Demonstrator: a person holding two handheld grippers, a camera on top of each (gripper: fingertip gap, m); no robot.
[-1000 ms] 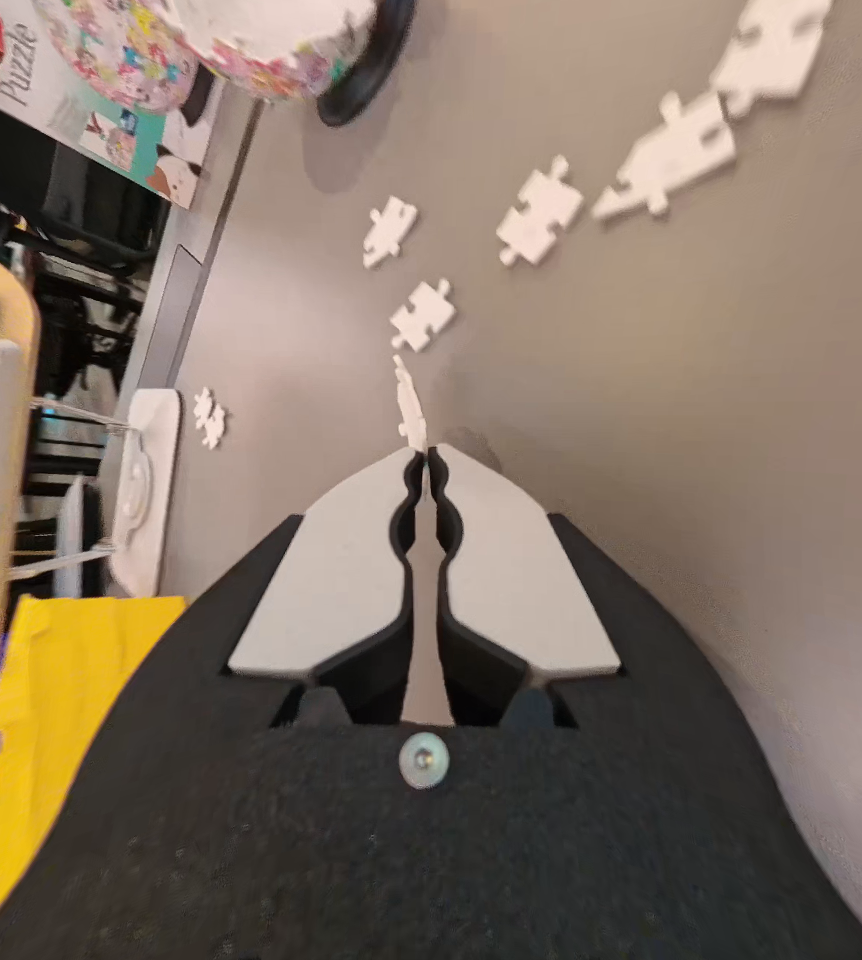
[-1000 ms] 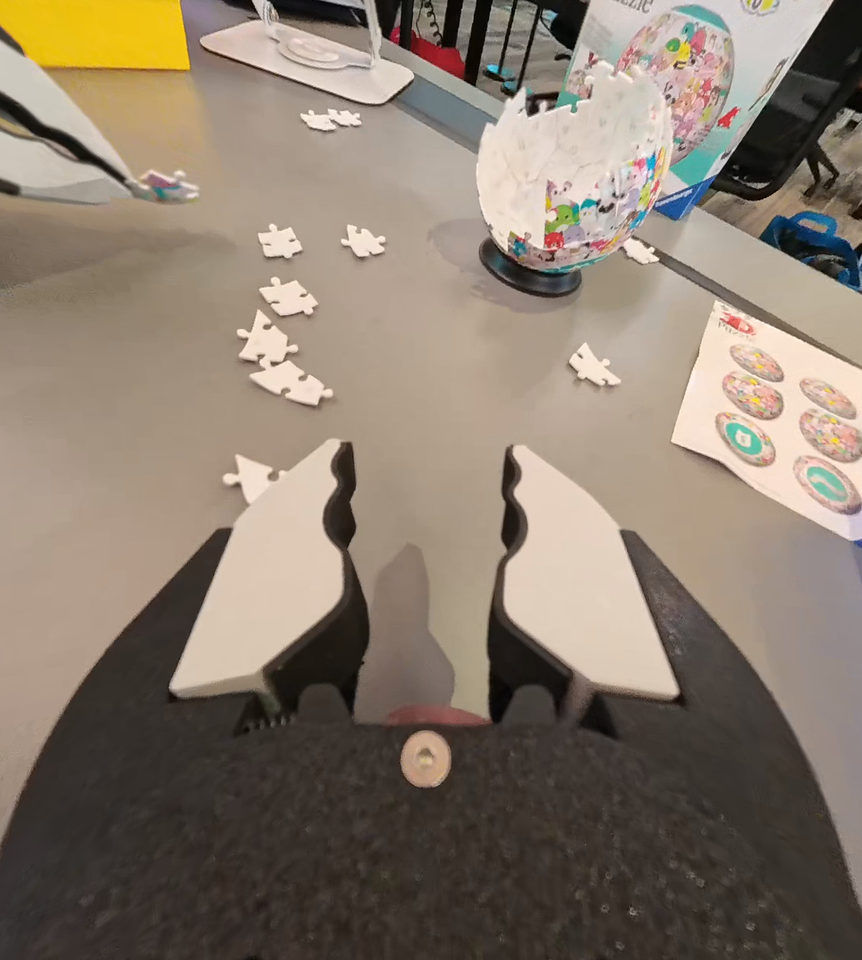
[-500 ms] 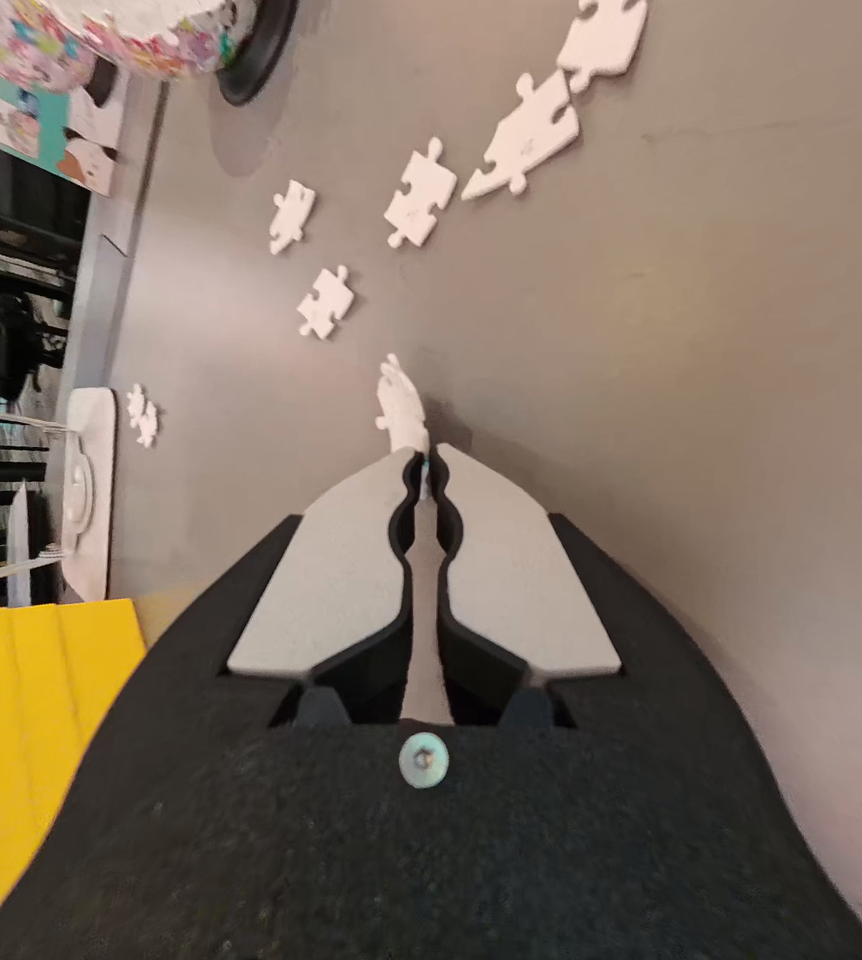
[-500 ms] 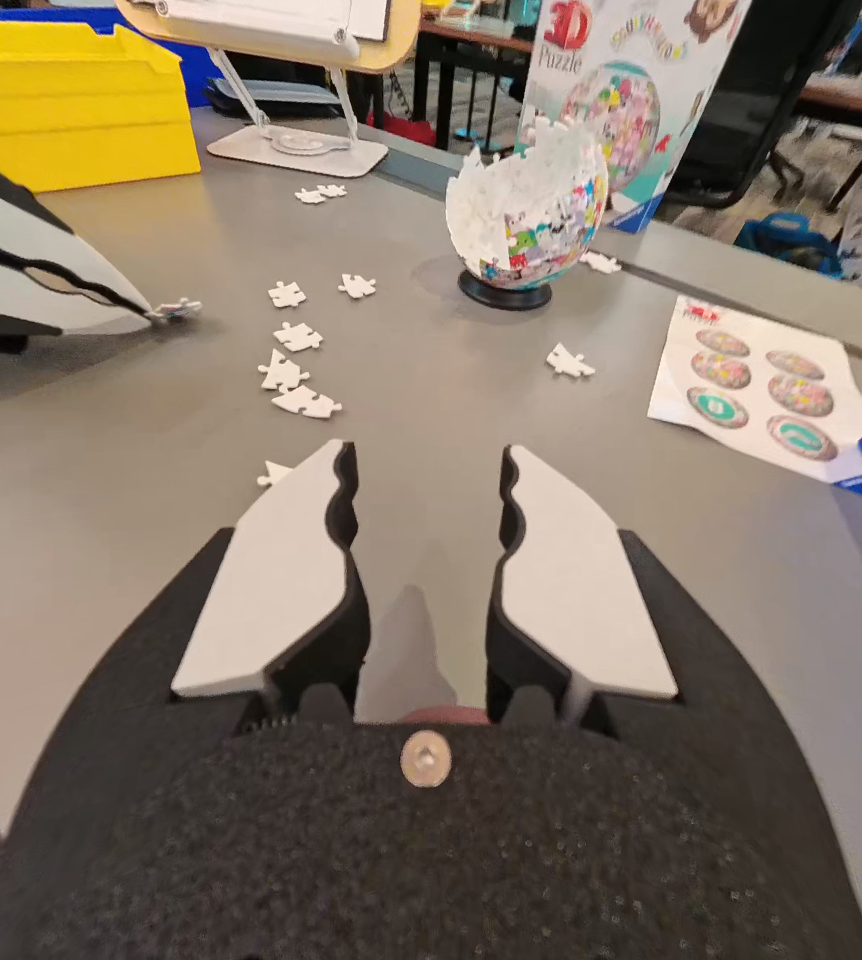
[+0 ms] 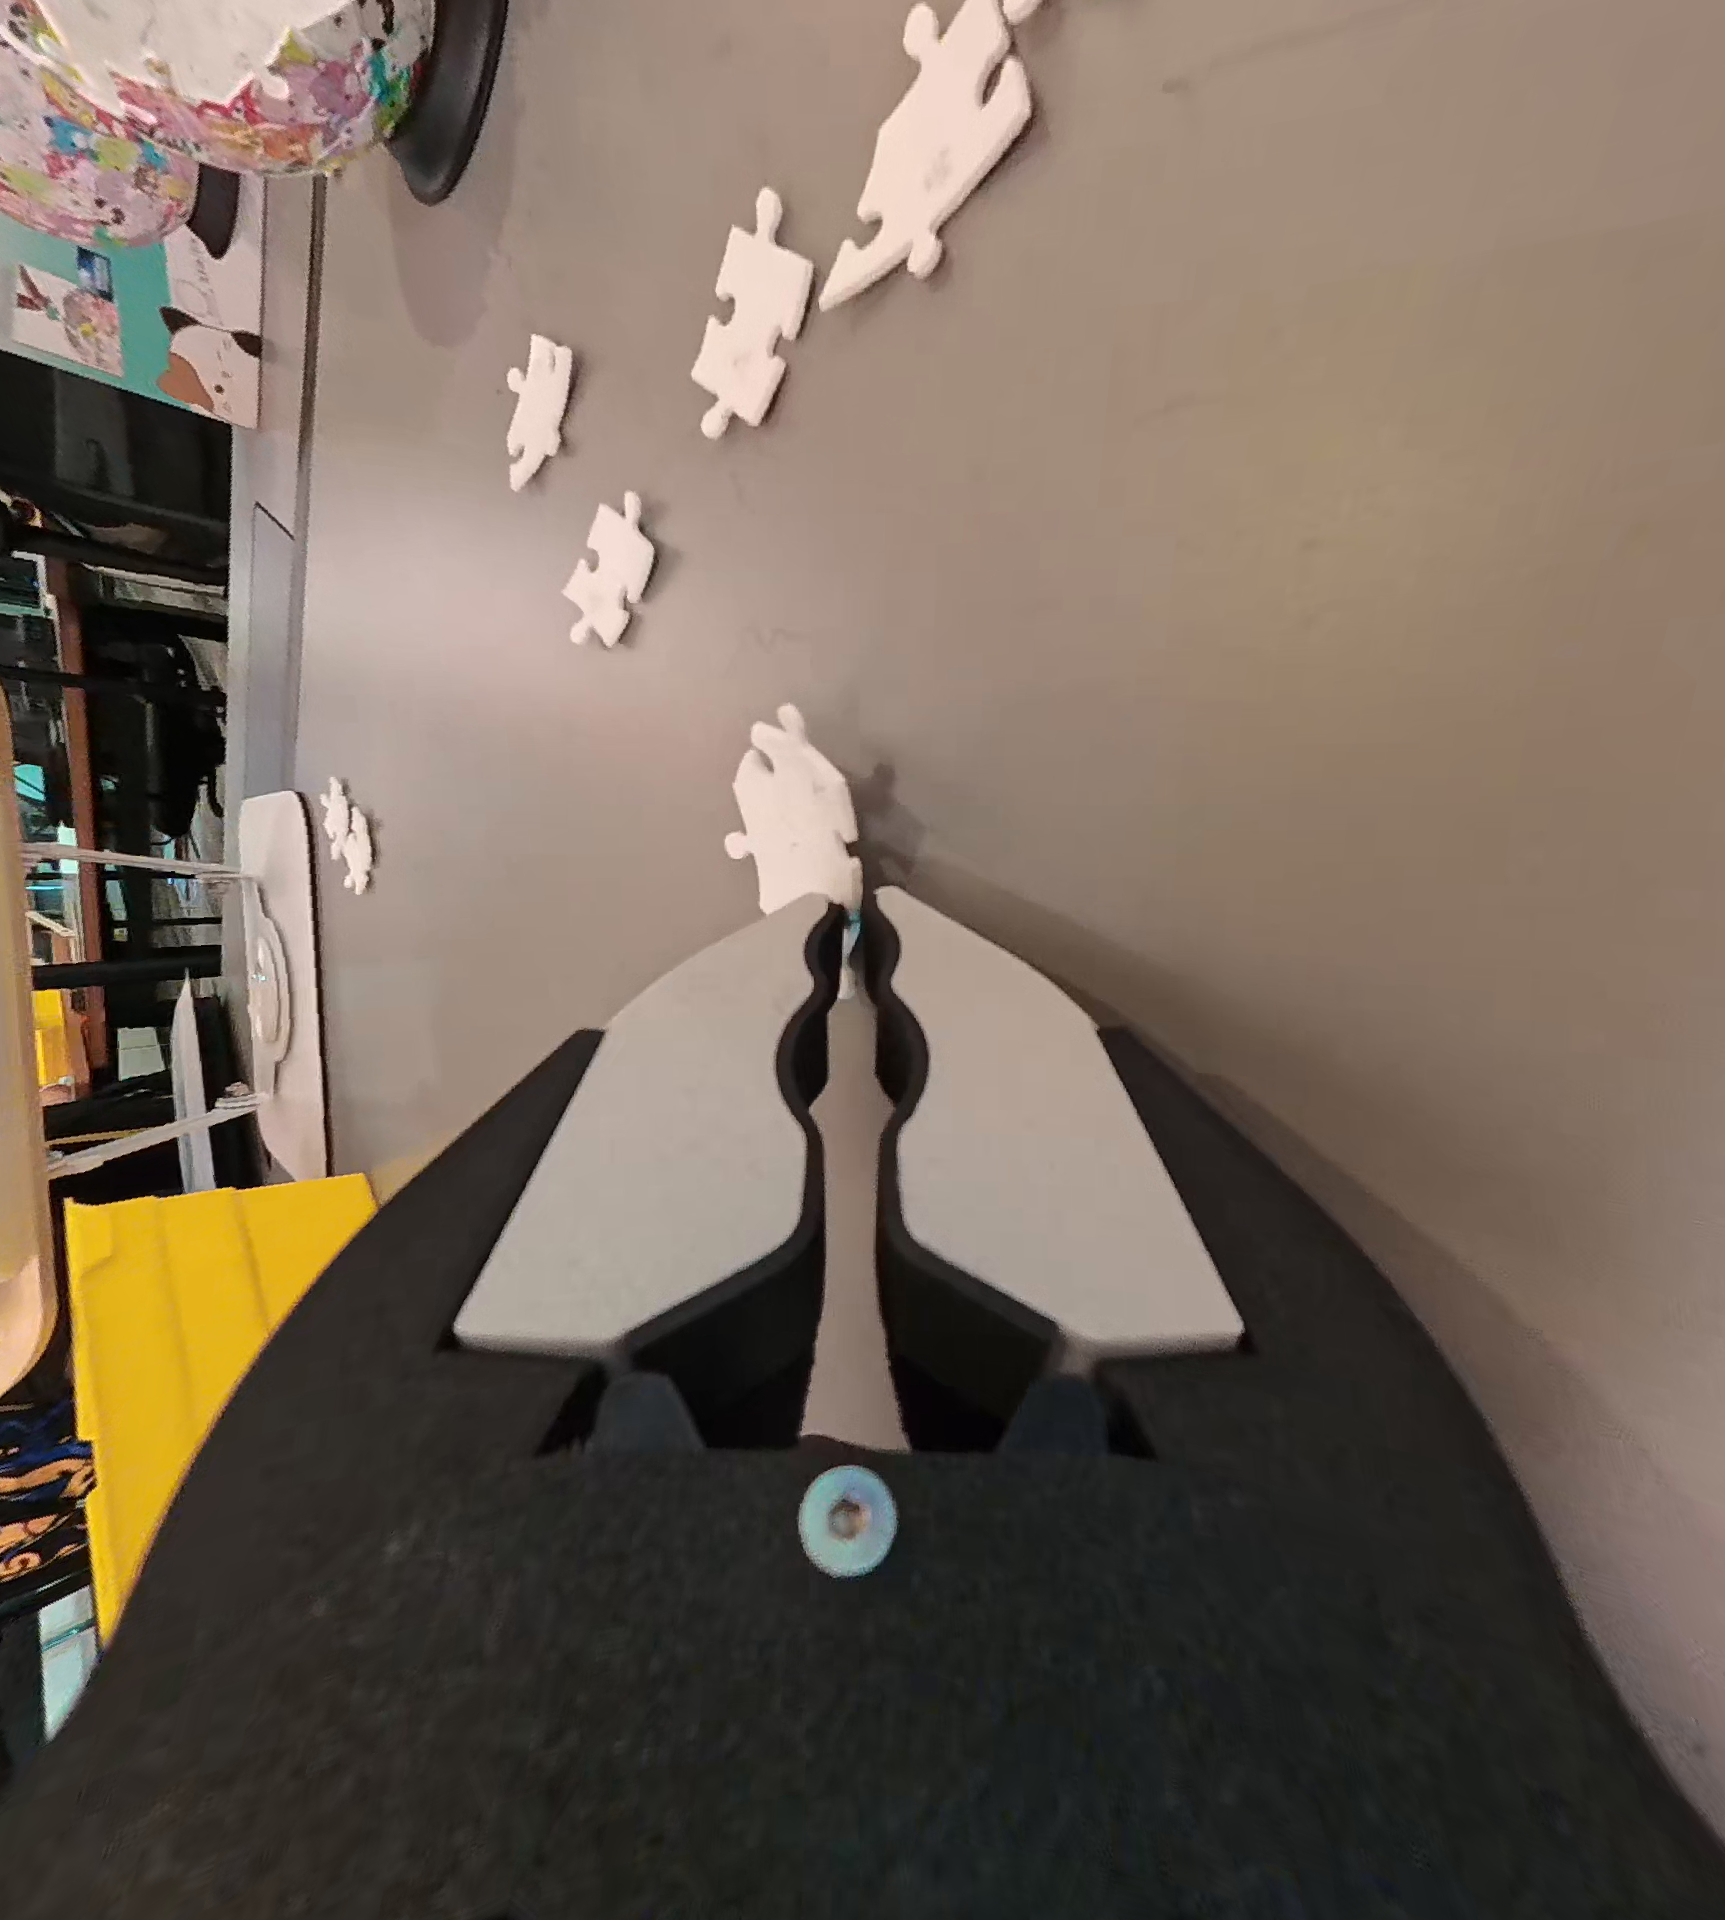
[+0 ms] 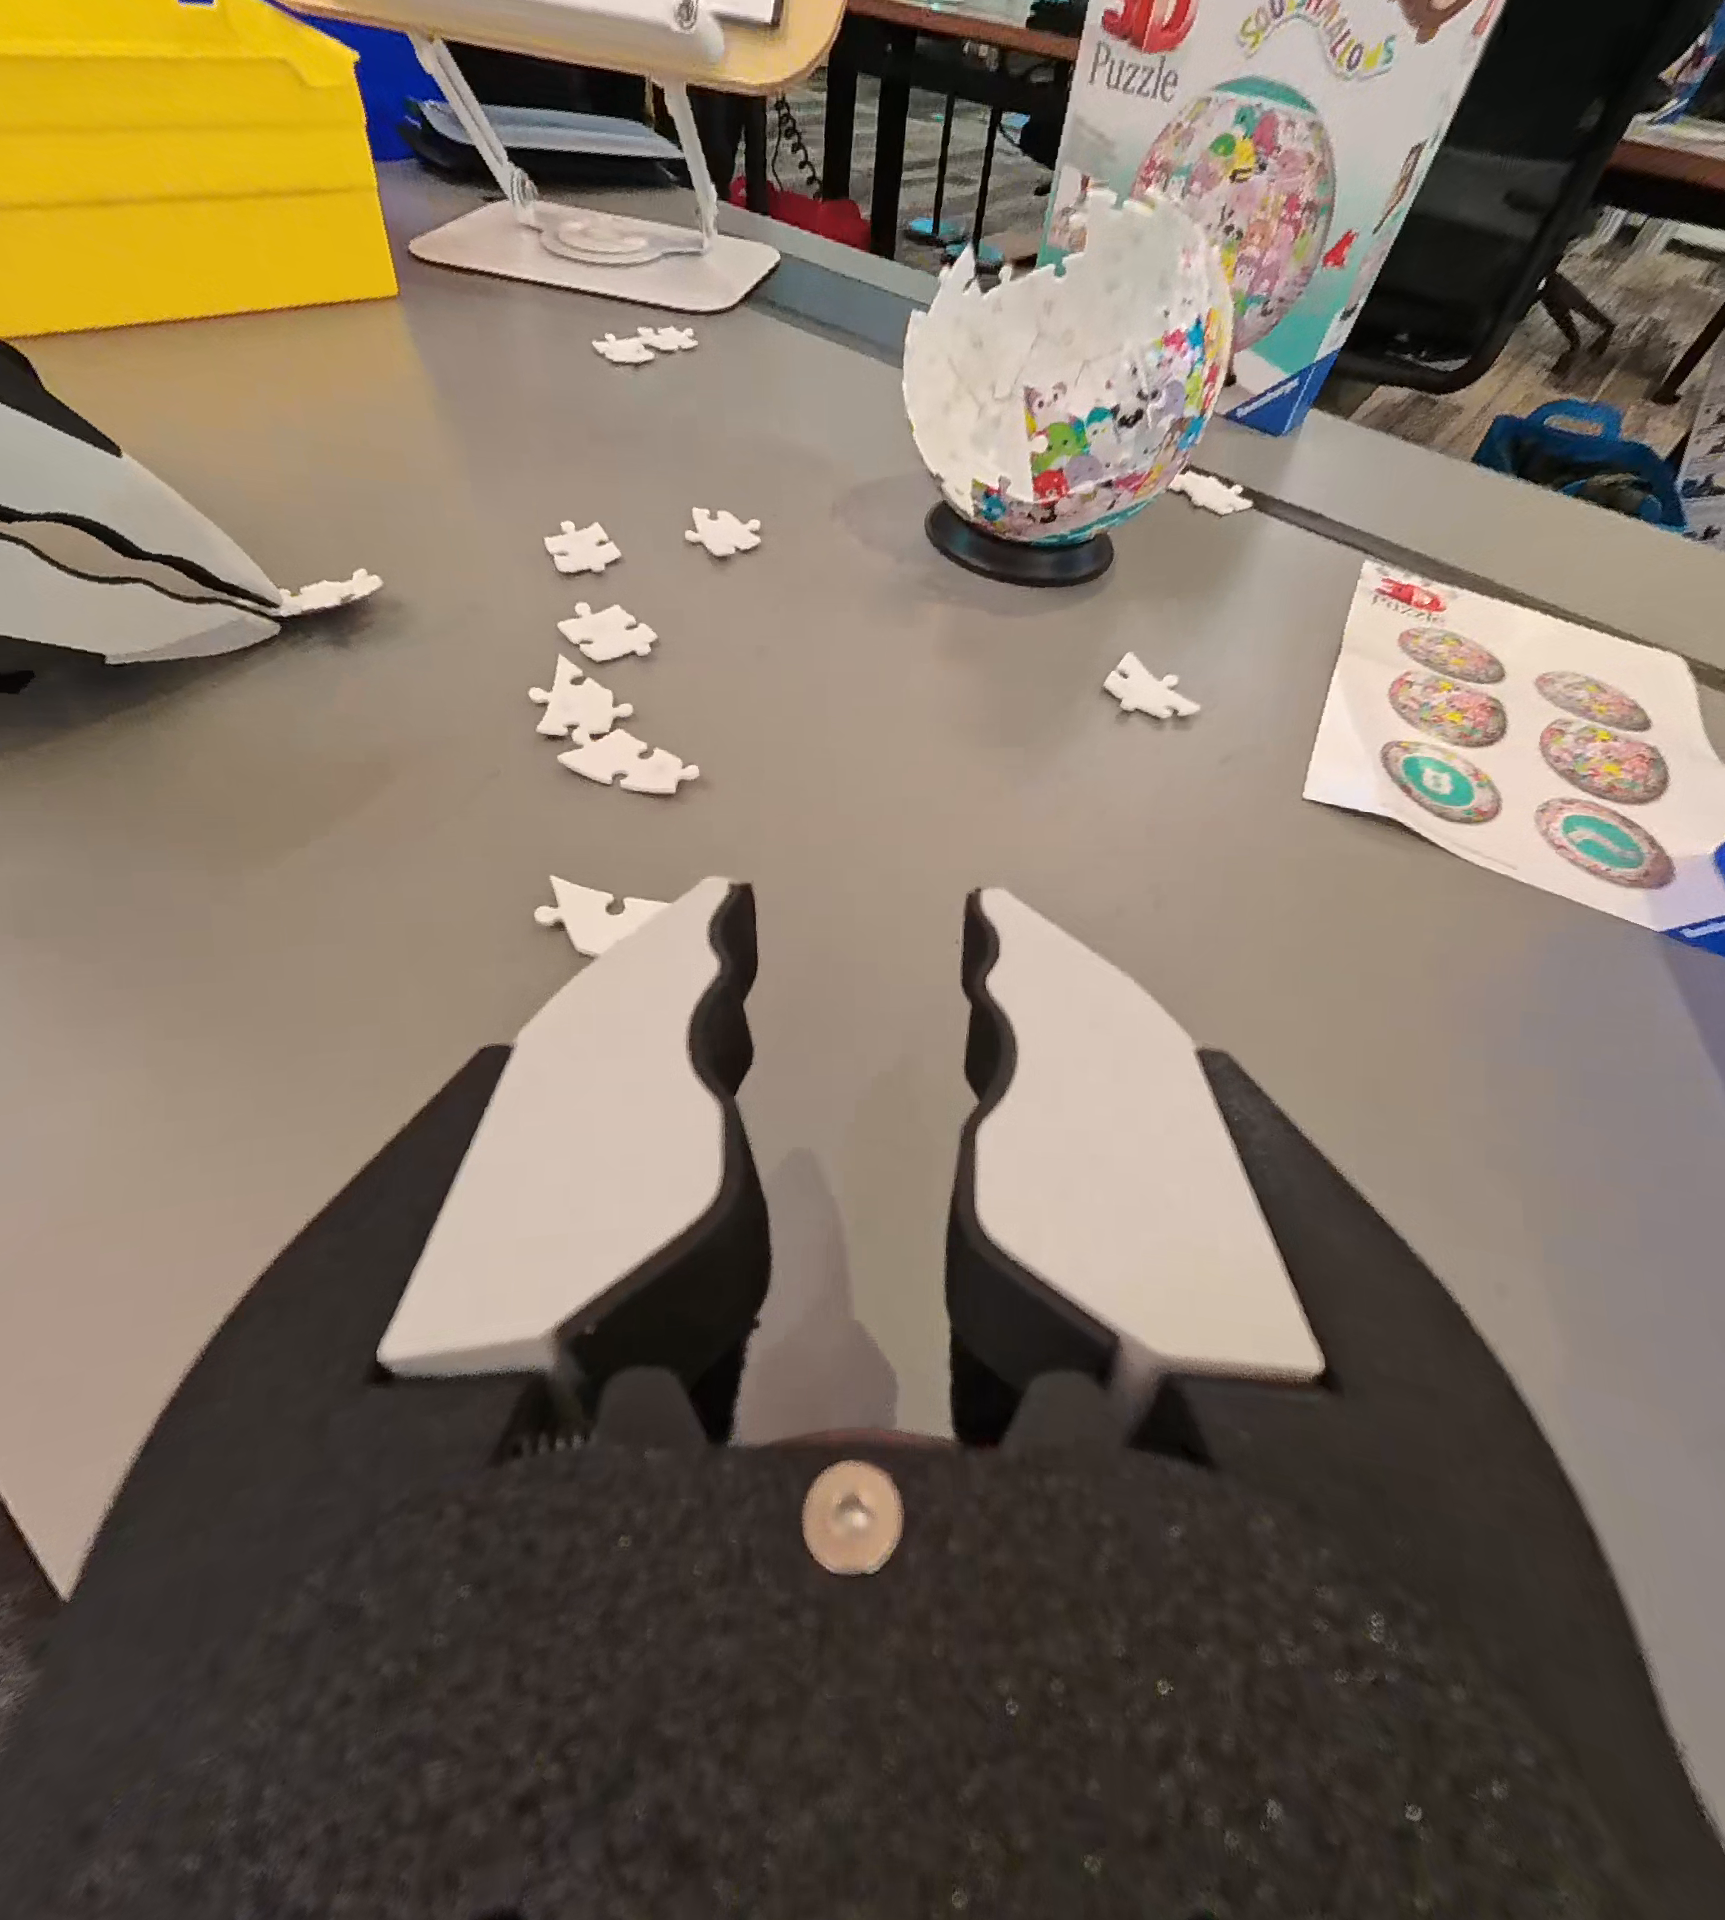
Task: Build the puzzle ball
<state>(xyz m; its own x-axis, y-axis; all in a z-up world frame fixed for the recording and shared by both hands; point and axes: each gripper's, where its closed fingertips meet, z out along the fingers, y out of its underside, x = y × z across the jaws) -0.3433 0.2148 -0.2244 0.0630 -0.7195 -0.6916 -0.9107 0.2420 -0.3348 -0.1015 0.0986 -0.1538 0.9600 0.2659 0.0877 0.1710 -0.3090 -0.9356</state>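
Grey tabletop (image 6: 941, 790) is carrying the half-built colourful puzzle ball (image 6: 1076, 405) at far right. Left gripper (image 5: 853, 914) is pinching a white curved puzzle piece (image 5: 798, 810) low at left; right gripper (image 6: 858, 914) is idling, spread and empty. Next move likely calls for carrying the piece to the ball's jagged rim.

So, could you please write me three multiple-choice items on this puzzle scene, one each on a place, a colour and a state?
1. Where does the partly built puzzle ball sit?
A. on a black ring stand
B. in the yellow bin
C. on the printed sheet

2. What colour is the table?
A. white
B. grey
C. green

3. What state is the left hand-held gripper in?
A. wide open
B. shut on a puzzle piece
C. shut on nothing

Answers:
1 A: the black ring stand shows under the ball.
2 B: the bare surface is grey.
3 B: a white puzzle piece sticks out from its closed tips.
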